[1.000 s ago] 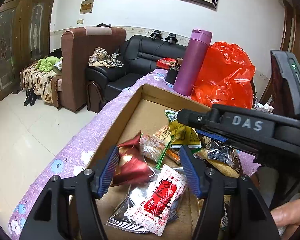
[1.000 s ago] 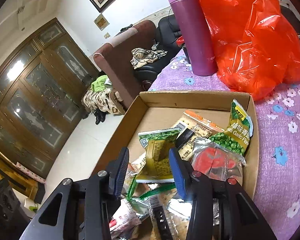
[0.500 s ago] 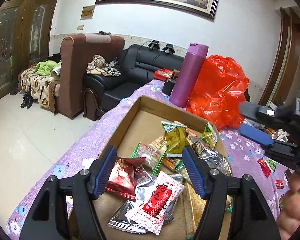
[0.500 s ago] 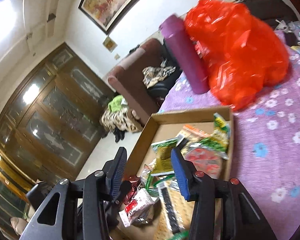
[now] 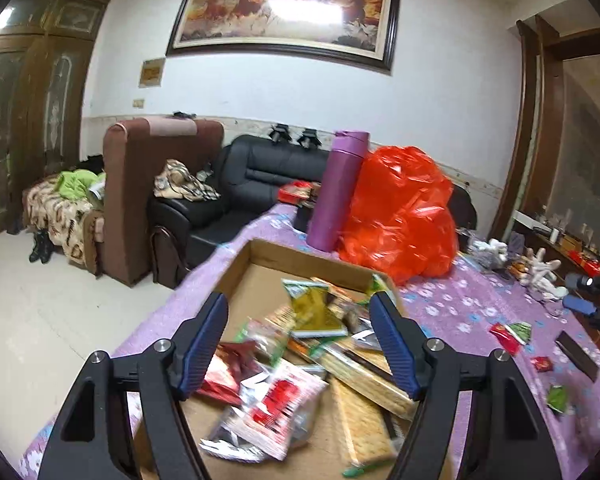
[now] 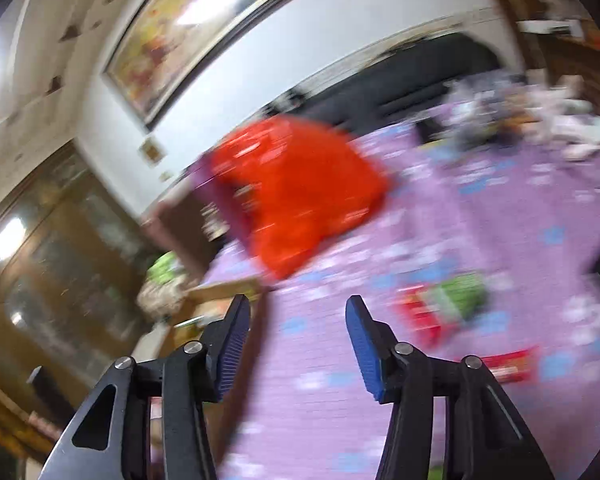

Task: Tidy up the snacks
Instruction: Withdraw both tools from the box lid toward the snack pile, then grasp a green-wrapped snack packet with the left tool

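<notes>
A cardboard box (image 5: 260, 258) on the purple flowered tablecloth holds several snack packets, among them a red and white one (image 5: 278, 404), a dark red one (image 5: 224, 374) and a yellow-green one (image 5: 314, 312). My left gripper (image 5: 300, 340) hovers above the pile, its jaws opening with nothing between them. My right gripper (image 6: 296, 344) is over bare tablecloth right of the box, jaws opening and empty; its view is blurred. Loose red and green packets (image 6: 440, 308) lie ahead of it, the same loose packets (image 5: 512, 334) showing at the right of the left wrist view.
A purple flask (image 5: 338, 192) and a bulging red plastic bag (image 5: 400, 216) stand behind the box. Small clutter (image 5: 540, 268) covers the table's far right. A dark flat object (image 5: 576, 354) lies near the right edge. Sofas (image 5: 260, 176) sit beyond the table's left side.
The left gripper let go of the dark red packet, which now lies in the box, and rose back a little. The right gripper swung away from the box to the tablecloth at its right.
</notes>
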The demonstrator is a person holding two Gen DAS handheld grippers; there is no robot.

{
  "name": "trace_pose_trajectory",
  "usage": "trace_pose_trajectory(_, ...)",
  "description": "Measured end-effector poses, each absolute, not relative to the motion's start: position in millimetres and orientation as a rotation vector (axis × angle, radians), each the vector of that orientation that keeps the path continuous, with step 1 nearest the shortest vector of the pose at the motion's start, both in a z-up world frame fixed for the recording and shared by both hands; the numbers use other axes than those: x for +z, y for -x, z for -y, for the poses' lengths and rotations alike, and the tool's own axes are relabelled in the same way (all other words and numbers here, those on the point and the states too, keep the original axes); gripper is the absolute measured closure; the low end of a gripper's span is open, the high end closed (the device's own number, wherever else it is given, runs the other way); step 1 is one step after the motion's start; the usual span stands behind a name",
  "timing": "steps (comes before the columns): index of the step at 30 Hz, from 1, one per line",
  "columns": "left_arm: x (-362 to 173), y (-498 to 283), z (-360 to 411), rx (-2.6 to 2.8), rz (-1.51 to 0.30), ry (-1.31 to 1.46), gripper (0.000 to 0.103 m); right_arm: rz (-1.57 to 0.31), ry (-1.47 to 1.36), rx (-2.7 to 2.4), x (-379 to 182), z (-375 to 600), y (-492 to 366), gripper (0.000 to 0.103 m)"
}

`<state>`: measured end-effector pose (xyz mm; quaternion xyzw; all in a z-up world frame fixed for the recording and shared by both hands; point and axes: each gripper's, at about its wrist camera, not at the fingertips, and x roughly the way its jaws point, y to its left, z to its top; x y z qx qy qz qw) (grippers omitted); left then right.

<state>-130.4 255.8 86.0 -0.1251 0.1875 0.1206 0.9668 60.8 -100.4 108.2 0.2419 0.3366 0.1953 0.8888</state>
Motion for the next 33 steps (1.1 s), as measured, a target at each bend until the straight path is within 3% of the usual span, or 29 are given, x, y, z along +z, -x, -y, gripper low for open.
trace_pose_trajectory(8, 103, 101, -134, -0.167, -0.559, 0.107, 0.026, -0.796, -0.717, 0.333, 47, 185, -79, 0.047)
trace_pose_trajectory(16, 62, 45, 19, -0.537, -0.83, -0.058, 0.025, -0.864, -0.788, 0.373, 33, 186, -81, 0.047)
trace_pose_trajectory(19, 50, 29, 43, -0.541, -0.876, -0.106, 0.036, -0.845, -0.814, 0.36, 32, 192, -78, 0.047)
trace_pose_trajectory(22, 34, 13, 54, -0.557, -0.941, -0.125, 0.039, -0.841, -0.823, 0.365, 31, 195, -79, 0.047)
trace_pose_trajectory(24, 24, 5, 59, -0.561, -0.972, -0.146, 0.054, -0.84, -0.822, 0.377, 32, 194, -80, 0.047)
trace_pose_trajectory(26, 16, 2, 65, -0.561, -0.99, -0.15, 0.061, -0.839, -0.814, 0.386, 34, 192, -80, 0.047)
trace_pose_trajectory(29, 14, 5, 72, -0.543, -0.957, -0.185, 0.061, -0.843, -0.797, 0.397, 34, 187, -82, 0.047)
trace_pose_trajectory(30, 14, 6, 71, -0.536, -0.952, -0.18, 0.067, -0.848, -0.791, 0.399, 33, 186, -82, 0.047)
trace_pose_trajectory(33, 15, 9, 57, -0.537, -0.964, -0.12, 0.071, -0.862, -0.774, 0.403, 31, 181, -85, 0.047)
